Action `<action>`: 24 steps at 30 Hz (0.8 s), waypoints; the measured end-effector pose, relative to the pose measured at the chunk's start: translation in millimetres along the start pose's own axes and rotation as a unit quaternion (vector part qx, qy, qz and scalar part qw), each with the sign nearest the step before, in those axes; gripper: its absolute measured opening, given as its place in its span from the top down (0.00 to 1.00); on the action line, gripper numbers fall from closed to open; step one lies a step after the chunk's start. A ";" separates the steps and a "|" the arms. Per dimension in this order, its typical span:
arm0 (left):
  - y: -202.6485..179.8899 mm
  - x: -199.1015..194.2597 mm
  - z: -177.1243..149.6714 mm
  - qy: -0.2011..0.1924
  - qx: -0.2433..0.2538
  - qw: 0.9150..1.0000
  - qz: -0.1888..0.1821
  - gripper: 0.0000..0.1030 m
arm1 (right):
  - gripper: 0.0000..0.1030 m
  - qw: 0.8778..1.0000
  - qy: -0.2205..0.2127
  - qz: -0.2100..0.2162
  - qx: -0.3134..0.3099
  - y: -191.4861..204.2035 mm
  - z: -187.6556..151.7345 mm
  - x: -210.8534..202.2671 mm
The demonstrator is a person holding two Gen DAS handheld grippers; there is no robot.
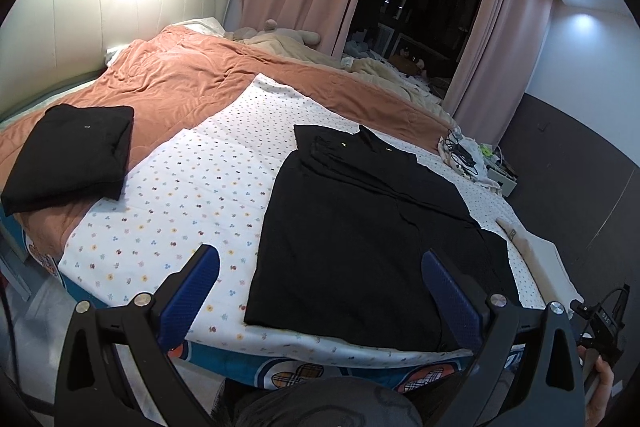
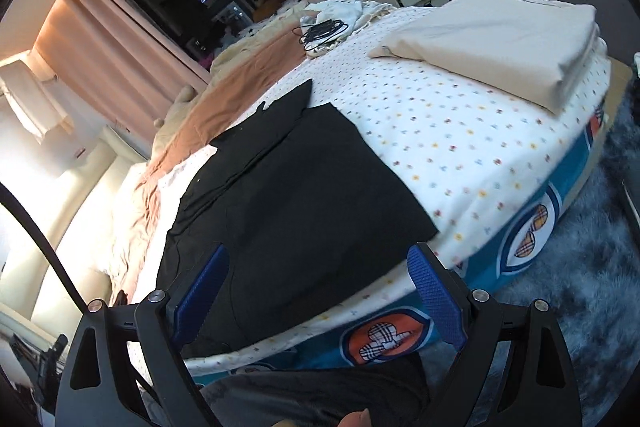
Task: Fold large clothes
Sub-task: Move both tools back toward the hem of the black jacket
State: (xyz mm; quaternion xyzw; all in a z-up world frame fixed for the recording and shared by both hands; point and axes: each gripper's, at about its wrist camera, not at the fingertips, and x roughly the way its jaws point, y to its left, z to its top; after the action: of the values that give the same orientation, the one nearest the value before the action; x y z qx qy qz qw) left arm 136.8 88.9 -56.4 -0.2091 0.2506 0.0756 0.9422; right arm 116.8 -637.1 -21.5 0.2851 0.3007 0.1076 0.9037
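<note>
While flat on the dotted sheet (image 1: 168, 195), black shirt (image 1: 360, 227) just beyond both wide-open, empty tongs (image 1: 320, 283) (image 2: 320, 279).

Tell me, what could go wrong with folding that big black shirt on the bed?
The black shirt lies with its near hem right at the bed edge, so a clumsy pull might drag it off. Both the left tool and the right tool are open and hold nothing, so a grab could catch only the top layer, or pinch the dotted sheet too.
</note>
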 end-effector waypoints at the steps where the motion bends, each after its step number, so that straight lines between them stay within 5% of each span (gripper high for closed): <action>1: 4.6 -1.0 -3.0 0.000 -0.003 1.000 0.000 0.00 | 0.02 1.000 -0.002 -0.006 -0.003 -2.0 -0.3 -3.4; 14: 50.7 23.3 -39.9 0.048 -0.046 0.998 -0.014 0.00 | 0.00 1.000 -0.017 -0.004 -0.013 -37.4 -14.0 -14.7; 19: 67.2 41.2 -53.7 0.074 -0.075 0.994 -0.037 0.00 | 0.00 0.999 0.029 -0.034 -0.031 -48.0 -14.6 3.0; 22: 71.2 51.2 -58.9 0.082 -0.086 0.991 -0.058 0.01 | 0.00 0.999 0.032 -0.005 -0.003 -54.8 -11.0 9.3; 24: 73.7 57.9 -59.9 0.089 -0.093 0.989 -0.069 0.11 | 0.00 0.999 0.037 0.013 0.011 -61.7 -9.0 18.3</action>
State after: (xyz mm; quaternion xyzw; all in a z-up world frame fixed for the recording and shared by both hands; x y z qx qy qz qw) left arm 142.1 131.6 -159.0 -0.3187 0.3106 0.0149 0.8954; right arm 127.4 -676.6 -72.0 0.2944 0.3318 0.1264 0.8873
